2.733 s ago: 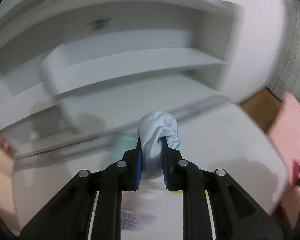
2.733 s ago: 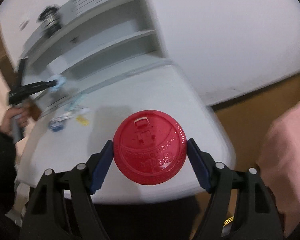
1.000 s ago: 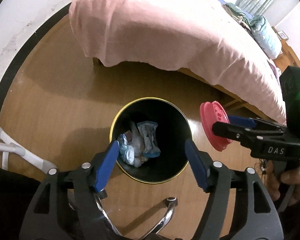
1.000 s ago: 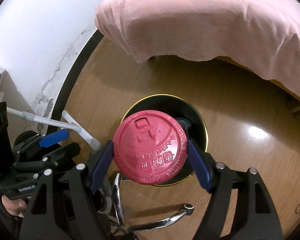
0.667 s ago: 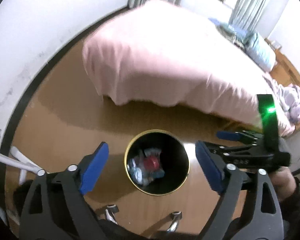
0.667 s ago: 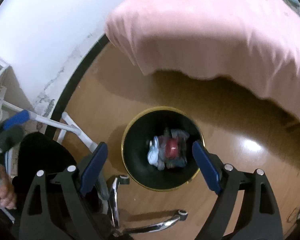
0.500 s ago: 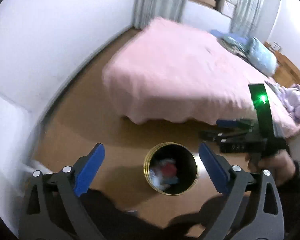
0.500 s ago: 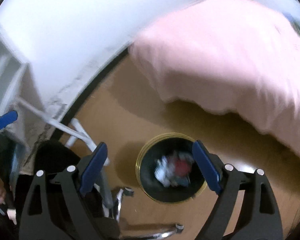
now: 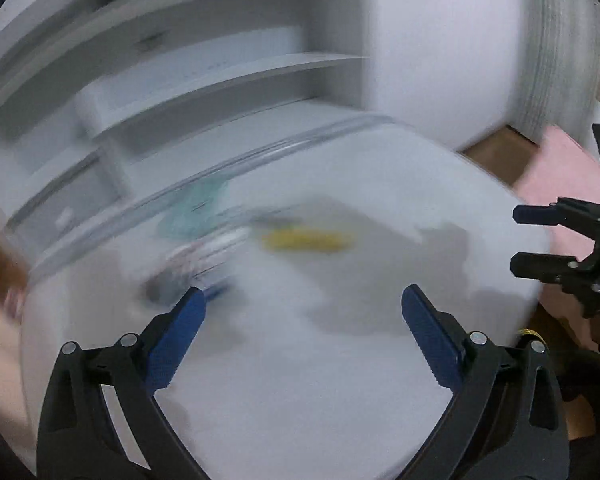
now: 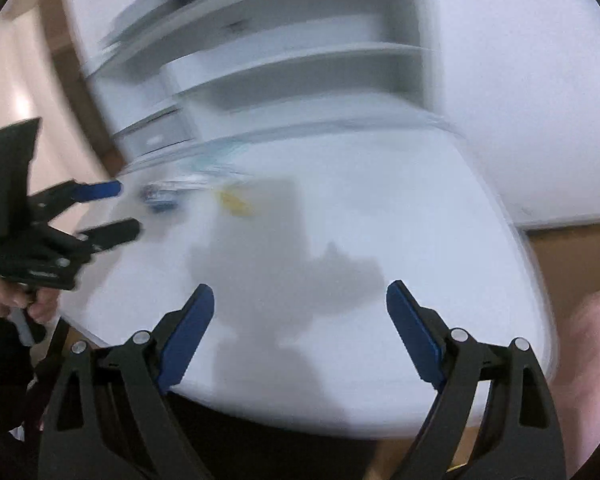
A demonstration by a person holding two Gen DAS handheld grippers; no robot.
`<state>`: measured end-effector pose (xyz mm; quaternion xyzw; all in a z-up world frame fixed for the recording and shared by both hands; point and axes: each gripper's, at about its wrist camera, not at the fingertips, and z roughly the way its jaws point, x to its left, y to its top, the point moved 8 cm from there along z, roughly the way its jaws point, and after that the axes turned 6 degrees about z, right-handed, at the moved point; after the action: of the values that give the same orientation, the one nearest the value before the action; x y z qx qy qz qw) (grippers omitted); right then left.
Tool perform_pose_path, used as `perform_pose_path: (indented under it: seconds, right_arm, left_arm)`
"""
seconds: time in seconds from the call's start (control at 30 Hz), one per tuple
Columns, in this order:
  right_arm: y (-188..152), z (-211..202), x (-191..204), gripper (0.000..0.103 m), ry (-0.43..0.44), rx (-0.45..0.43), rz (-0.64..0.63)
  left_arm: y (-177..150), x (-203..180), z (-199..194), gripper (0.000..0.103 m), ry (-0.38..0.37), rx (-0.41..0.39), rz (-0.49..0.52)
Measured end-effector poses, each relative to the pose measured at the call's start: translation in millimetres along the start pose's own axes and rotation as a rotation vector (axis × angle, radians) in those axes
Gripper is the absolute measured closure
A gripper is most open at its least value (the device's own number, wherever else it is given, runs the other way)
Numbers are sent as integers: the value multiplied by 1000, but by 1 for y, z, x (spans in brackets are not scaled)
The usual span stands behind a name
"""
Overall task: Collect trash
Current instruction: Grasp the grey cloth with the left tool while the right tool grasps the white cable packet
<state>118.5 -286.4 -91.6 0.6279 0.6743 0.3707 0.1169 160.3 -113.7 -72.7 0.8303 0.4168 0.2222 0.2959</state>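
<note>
While both views are smeared by motion blur, we can still make out two grippers over one white table [image 9: 340, 400]. Our left gripper [image 9: 303, 320] has its two blue pads spread wide with nothing between them; its jaws have just been opening. Our right gripper [image 10: 300, 312] likewise stands wide apart and empty, its jaws also just having opened further. Each gripper shows in the other's view: the right one at the right edge of the left wrist view, the left one at the left edge of the right wrist view, gripped by a hand [image 10: 16, 304] in a dark sleeve.

On the far half of the table we count roughly four pieces of trash, all lying loose and well apart from both grippers. One yellow scrap [image 9: 306, 240] lies nearest the middle. One teal wrapper [image 9: 192, 210] sits beyond it, close to the table's back edge. One pale streaked piece [image 9: 212, 250], too blurred to name, lies beside the yellow scrap. One small blue item [image 10: 160, 200] rests nearest the left gripper. The blur may hide more.

Behind the table stands one white shelf unit [image 9: 220, 60] with several shelves. One pink bedcover [image 9: 560, 168] shows past the table's right corner.
</note>
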Motion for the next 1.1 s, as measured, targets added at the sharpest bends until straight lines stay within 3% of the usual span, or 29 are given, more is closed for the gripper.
perform_pose_path:
  seconds: [0.07,0.13,0.33,0.4,0.53,0.6,0.67,0.87,1.0,1.1]
  right_arm:
    - [24,37,38,18,45,34,-87]
    - [42,66,62,19,36,52,-207]
    - [68,139,87,33,-28,138,-454]
    - [73,156,87,44,-45,163,-505]
    - [72,178,103,56,-64,171,-617]
    - [71,181,111,77,-64,170,-649]
    - [75,173,115,82,-42,154,-633]
    - [93,127,102,83,19,76,-448]
    - [91,103,90,83,22,65,-354]
    - [84,83,74,83,17,54,-294]
  left_arm:
    - [-24,45,-2,8,46,29,-90]
    - [-44,67,-3,8,63,51,-143]
    - [-81,110,-4,8,80,92,-224]
    - [-84,115,-2,8,69,98,-241]
    - [-81,116,11,8,53,98,-242]
    - [-81,116,12,8,48,93,-241]
    - [-74,116,16,8,46,87,-240]
    - [-46,103,38,8,20,63,-184]
    - [-32,87,59,8,-9,68,-144]
    - [-28,84,72,8,10,80,-137]
